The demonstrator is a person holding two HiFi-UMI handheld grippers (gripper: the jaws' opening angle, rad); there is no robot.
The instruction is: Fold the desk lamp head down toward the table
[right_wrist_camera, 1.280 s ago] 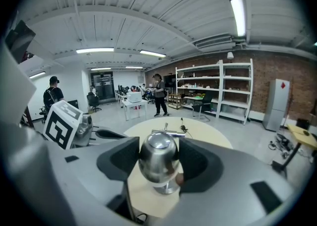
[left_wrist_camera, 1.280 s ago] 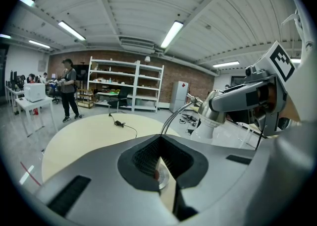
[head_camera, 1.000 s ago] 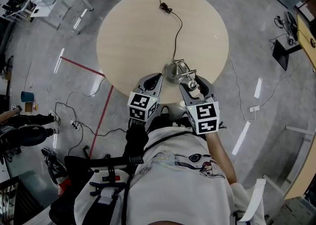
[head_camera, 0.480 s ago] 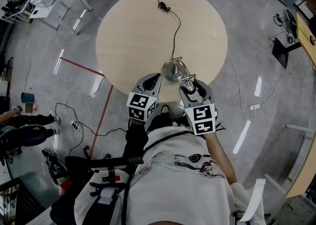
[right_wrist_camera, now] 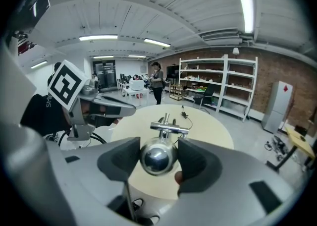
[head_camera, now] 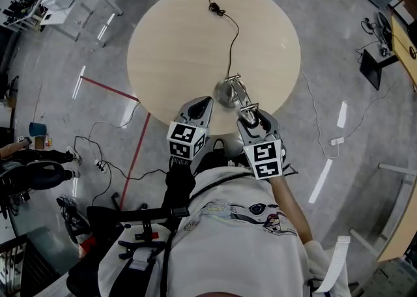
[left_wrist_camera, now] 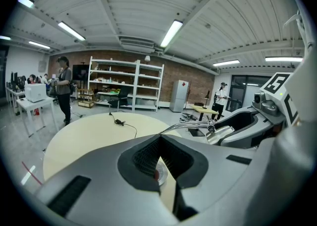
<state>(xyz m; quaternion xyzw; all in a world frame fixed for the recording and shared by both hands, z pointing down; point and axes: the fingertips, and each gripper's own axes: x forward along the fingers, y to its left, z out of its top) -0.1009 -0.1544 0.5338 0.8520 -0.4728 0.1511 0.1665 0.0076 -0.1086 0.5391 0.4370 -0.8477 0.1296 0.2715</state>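
Chrome desk lamp (head_camera: 227,94) stood at the near edge of the round pale wooden table (head_camera: 182,42), on a round polished base (head_camera: 224,96). Thin metal arm (head_camera: 240,92) slanted from base toward the person, with a crossbar joint (right_wrist_camera: 168,127). Rounded, mirror-bright lamp head (right_wrist_camera: 157,159) sat clamped between the pads of the right gripper (head_camera: 253,114). Left gripper (head_camera: 203,103) hovered just beside the base, jaws closed together, empty. Black cord (head_camera: 233,34) trailed across the tabletop.
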